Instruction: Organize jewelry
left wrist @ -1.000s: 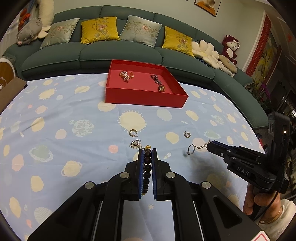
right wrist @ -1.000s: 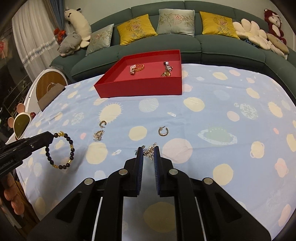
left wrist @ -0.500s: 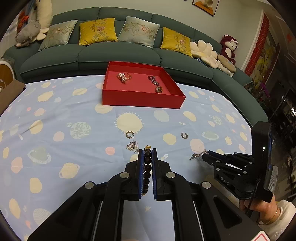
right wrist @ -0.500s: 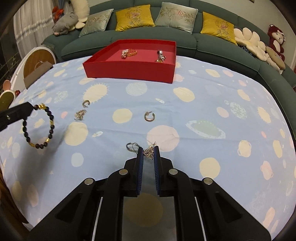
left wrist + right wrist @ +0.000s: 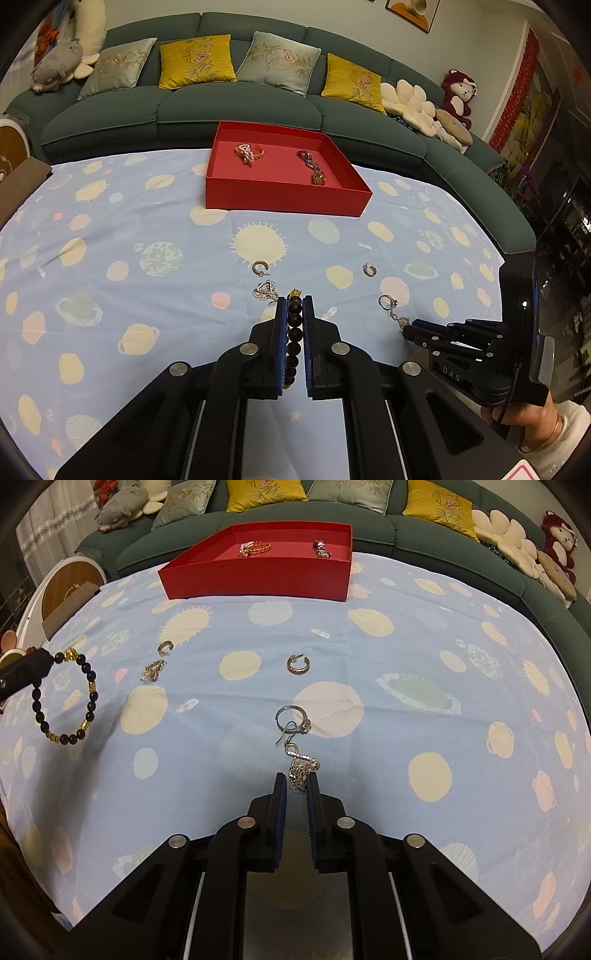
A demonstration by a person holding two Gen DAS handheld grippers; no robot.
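My left gripper (image 5: 294, 306) is shut on a dark bead bracelet (image 5: 294, 332) with gold beads, held above the cloth; the bracelet also shows in the right wrist view (image 5: 66, 698). My right gripper (image 5: 295, 781) is shut on a silver drop earring (image 5: 301, 766), low over the cloth. A silver ring (image 5: 293, 720) lies on the cloth just ahead of it, touching the earring's hook. A red tray (image 5: 284, 201) stands at the far side and holds a pink-gold bracelet (image 5: 249, 152) and a dark chain piece (image 5: 312, 168).
Loose on the planet-print cloth: a gold hoop earring (image 5: 260, 266), a silver triangular piece (image 5: 266, 290), a second hoop earring (image 5: 298, 664). A green sofa (image 5: 184, 110) with cushions curves behind the table. A brown box (image 5: 70, 605) sits at the left edge.
My right gripper has moved down to the cloth with the earring; the ring now rests on the cloth. My left gripper has held still with the bracelet.
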